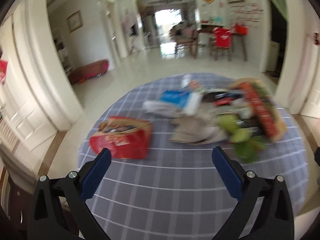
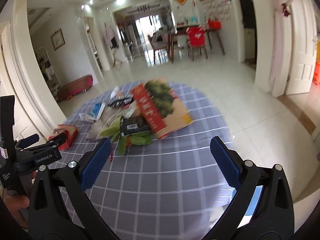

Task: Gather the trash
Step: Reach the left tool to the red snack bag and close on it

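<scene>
The trash lies in a loose heap point(image 2: 128, 118) on the far half of a round table covered with a grey-blue checked cloth point(image 2: 160, 170). In the heap, a large flat carton point(image 2: 162, 110) printed red and green leans tilted over the rest, its lower edge on the cloth. Just in front of it lie green leafy scraps point(image 2: 128, 140), a dark packet point(image 2: 136, 126) and crumpled beige paper point(image 1: 192, 128); a blue-and-white packet point(image 1: 180, 100) sits behind these. Well apart to the left of the heap stands a small red box point(image 1: 122, 140) with its top flaps open (the left wrist view is blurred, so its contents cannot be told).

The left gripper point(image 1: 160, 158) hovers over the near, bare part of the cloth, its blue-padded fingers point(image 1: 96, 176) spread wide and empty, the red box just beyond the left finger. The right gripper point(image 2: 160, 148) also hangs above the cloth, fingers point(image 2: 226, 164) parted and holding nothing, with the leafy scraps just beyond its left pad. In the right wrist view the left gripper appears at the left edge, near the red box.

Beyond the table stretch a pale tiled floor point(image 2: 220, 80) and a dining set with red chair covers point(image 2: 197, 37).
</scene>
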The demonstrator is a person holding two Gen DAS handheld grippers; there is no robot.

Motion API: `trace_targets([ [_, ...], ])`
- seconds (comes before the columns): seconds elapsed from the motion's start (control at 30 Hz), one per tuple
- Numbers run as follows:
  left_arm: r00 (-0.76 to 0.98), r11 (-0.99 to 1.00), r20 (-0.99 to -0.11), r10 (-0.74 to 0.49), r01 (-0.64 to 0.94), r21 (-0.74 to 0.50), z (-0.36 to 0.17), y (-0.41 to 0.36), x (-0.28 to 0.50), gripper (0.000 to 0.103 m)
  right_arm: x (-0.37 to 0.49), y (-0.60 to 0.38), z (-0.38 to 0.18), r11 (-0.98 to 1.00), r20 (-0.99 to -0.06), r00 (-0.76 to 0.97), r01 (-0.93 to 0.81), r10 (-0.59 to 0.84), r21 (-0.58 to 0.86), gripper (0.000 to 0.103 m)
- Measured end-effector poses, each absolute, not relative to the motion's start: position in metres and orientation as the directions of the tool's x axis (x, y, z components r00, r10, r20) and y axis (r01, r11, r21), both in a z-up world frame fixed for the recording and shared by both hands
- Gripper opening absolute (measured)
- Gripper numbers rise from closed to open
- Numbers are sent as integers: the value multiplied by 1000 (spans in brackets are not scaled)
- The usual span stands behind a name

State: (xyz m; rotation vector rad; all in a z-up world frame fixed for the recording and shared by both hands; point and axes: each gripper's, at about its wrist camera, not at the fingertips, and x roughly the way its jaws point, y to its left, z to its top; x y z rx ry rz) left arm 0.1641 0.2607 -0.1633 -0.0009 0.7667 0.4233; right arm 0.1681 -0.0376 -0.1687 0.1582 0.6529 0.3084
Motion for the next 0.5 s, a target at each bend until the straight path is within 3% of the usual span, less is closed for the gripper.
trace_targets([
  [0.23, 581, 874, -713, 393, -477, 93, -190, 323, 196, 99, 207, 0, -191, 947, -610, 726, -221, 318, 231, 97],
  [0.5, 521, 853, -745, 417, -507, 123, -218, 347, 241, 98, 238, 12, -197, 962, -617, 739, -193, 270, 191, 97],
])
